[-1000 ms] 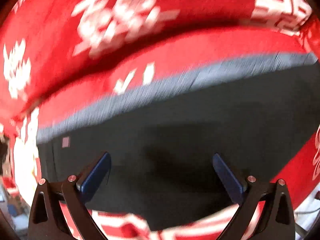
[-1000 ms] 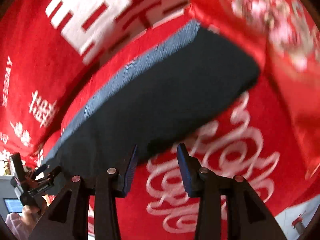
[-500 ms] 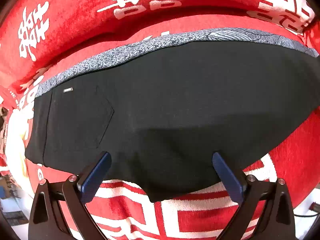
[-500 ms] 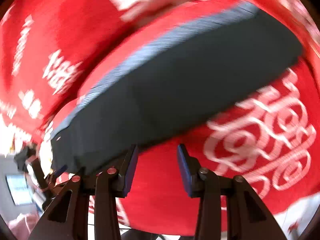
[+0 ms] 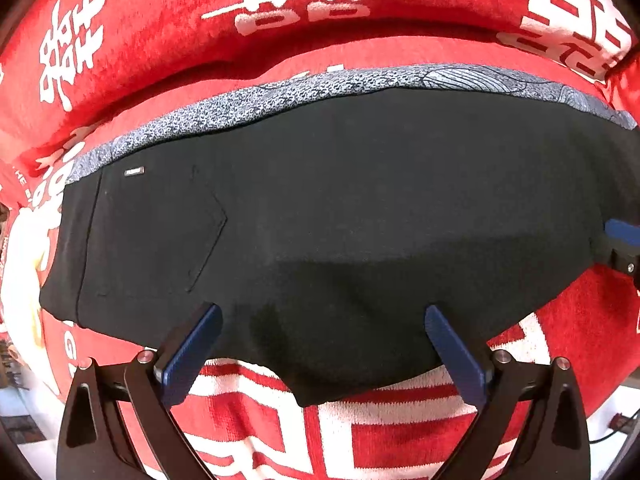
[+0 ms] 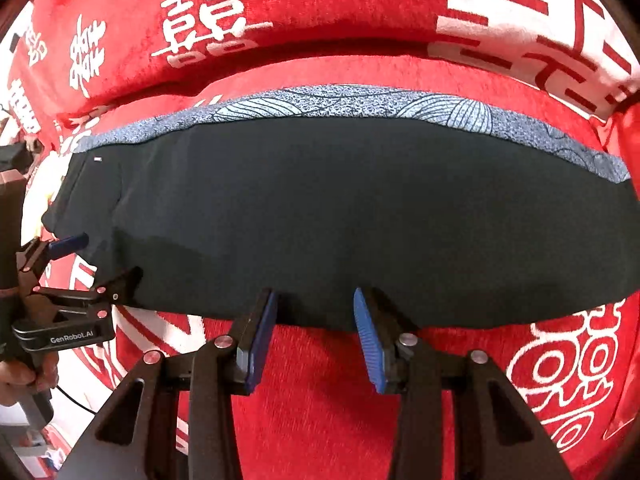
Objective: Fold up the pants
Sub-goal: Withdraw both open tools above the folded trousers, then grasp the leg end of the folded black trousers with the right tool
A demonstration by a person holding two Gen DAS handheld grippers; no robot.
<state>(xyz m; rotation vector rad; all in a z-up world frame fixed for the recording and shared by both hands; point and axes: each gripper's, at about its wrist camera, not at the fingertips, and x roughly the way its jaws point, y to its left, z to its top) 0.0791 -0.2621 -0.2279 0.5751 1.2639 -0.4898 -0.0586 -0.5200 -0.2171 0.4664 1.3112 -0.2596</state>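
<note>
Left wrist view: black pants [image 5: 340, 216] lie flat on the red cover [image 5: 280, 12] with white characters, already folded lengthwise it seems — 1 back pocket [image 5: 172, 228] shows at the left end and a blue-grey patterned strip [image 5: 320, 84] runs along the far edge. Left gripper [image 5: 320, 344] hangs over the near edge with jaws wide apart, nothing between the pads, fabric only below them. Right gripper's blue tip pokes in at the right edge of this view.

Right wrist view: right gripper [image 6: 316, 336] sits just at the near hem, jaws partly apart, pads clear of the cloth — not gripping. Left gripper is seen at the far left of that view, held by a hand [image 6: 24, 376], near the pocket end.

Progress, as a judgement: leg-on-leg fold looks done, the cloth is smooth, but the crosswise fold is not yet made. What's left is grabbing an end and folding it over, maybe 2 times. Layer count is hard to tell from above.
</note>
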